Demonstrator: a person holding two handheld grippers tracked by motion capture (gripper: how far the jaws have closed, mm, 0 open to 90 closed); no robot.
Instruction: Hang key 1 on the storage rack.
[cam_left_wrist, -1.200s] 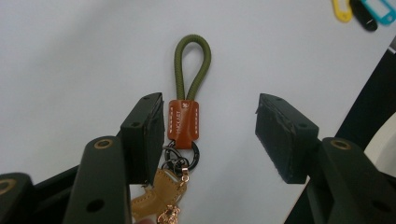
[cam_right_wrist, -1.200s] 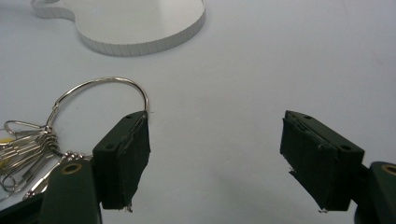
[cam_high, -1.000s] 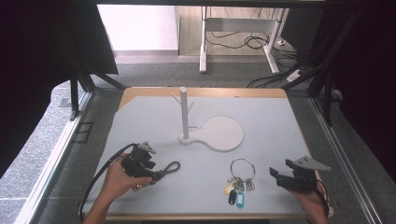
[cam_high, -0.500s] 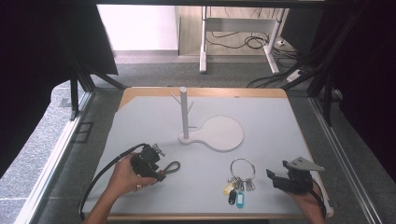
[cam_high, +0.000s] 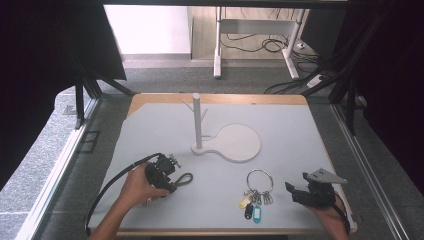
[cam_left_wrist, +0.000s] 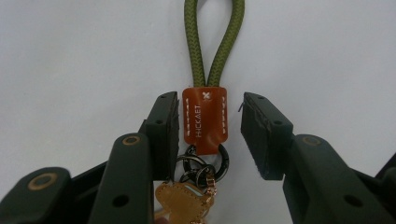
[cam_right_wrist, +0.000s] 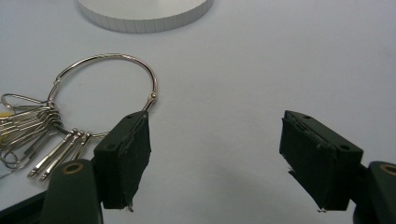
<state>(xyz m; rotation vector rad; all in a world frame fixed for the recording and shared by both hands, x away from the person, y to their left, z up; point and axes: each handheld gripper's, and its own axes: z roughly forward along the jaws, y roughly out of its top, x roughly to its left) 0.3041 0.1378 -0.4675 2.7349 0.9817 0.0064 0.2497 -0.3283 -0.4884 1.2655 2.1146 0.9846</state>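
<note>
The left gripper has just been closing around the orange leather tab of the olive-green cord keychain — pads not yet touching; lifting remains.

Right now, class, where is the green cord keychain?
The green cord keychain lies front-left on the table in the high view, between the jaws of the left gripper, left of the key ring.

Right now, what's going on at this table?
A person works with a hand-held gripper in each hand. The left hand-held gripper has been closing its jaws around the orange leather tab of an olive cord keychain; one pad sits close against the tab, the other is still apart. The right hand-held gripper stands open beside a big key ring without touching it. A white peg stand waits behind.
</note>
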